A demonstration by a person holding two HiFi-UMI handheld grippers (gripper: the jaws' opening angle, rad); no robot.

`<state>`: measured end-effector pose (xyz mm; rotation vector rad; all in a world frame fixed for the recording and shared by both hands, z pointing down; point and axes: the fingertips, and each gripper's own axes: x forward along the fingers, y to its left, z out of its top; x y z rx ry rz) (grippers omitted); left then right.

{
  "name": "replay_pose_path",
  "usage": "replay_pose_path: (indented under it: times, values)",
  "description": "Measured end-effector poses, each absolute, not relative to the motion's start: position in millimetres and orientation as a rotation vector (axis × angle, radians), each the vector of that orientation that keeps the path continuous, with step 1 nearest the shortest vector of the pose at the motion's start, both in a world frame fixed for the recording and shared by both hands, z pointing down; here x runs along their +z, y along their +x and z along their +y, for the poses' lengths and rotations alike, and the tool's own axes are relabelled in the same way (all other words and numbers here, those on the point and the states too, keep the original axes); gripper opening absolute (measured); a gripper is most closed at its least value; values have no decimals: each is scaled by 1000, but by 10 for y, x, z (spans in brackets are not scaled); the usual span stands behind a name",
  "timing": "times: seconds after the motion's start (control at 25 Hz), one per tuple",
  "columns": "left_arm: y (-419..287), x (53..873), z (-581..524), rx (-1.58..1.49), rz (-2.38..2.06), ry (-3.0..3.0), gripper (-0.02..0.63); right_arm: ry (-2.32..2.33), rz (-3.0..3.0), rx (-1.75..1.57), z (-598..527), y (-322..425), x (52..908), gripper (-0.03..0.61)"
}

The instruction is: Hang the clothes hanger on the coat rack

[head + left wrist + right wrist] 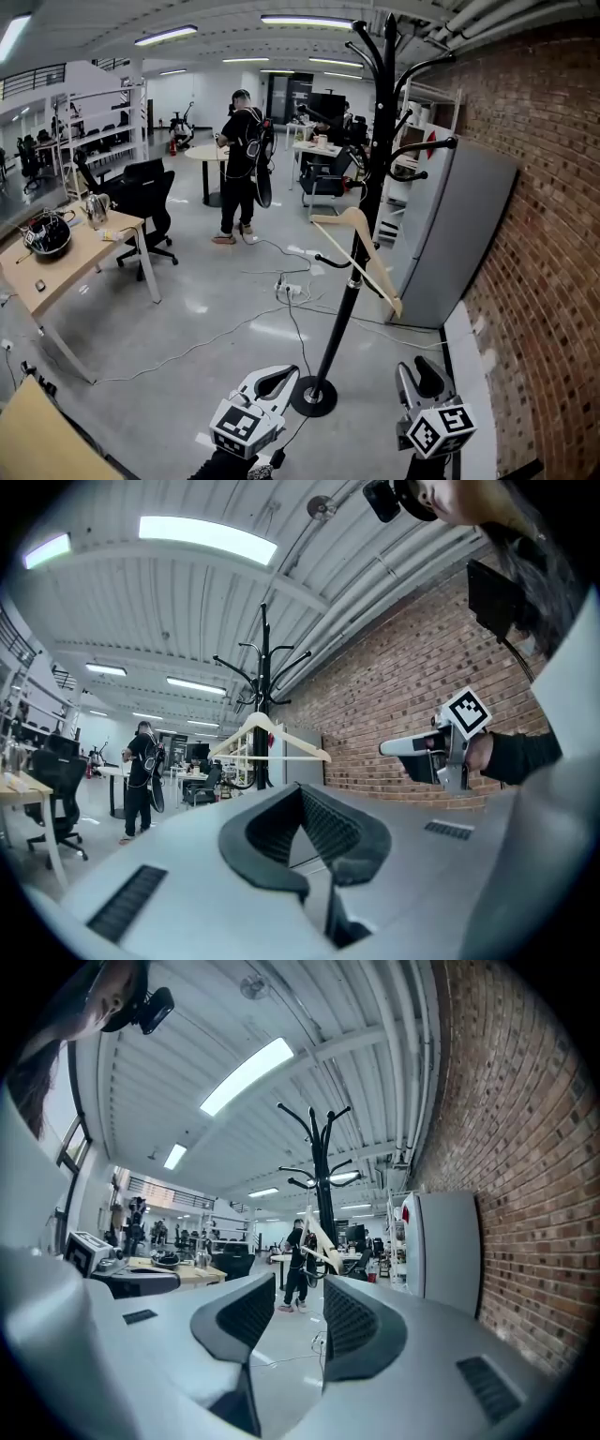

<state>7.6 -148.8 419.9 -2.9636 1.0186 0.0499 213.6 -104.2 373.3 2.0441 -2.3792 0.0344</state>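
**Hanger on the rack, both claws held low and empty**

The left claw (278,377) sits low over the floor (187,309), its tips pressed together on nothing. Beyond it, the coat rack (371,187) stands along the floor's brick-wall edge. The clothes hanger (382,277) hangs tilted from a lower peg, so the job looks done. The right claw (424,371), jaws slightly parted and empty, is held apart from the rack's base, probably to avoid knocking it.

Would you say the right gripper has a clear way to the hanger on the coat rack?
Probably yes, after stepping closer: the right gripper, jaws open and empty, points at the hanger on the coat rack, with only floor between them.
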Motion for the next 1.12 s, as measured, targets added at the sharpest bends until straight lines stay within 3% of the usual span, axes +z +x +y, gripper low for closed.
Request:
replay_pose_path:
  times: [0.36,0.68,1.12]
  values:
    - [354,4065,-1139,78,1016,-2949,9,1960,-2431,68,-693,1997,3883,145]
    - [509,3978,-725,71,1022,-2961,8,1925,-2465,53,-315,1929,3917,17]
    - [536,3922,-394,-12,1053,-2878,8,1950,-2471,54,59,2011,3896,11]
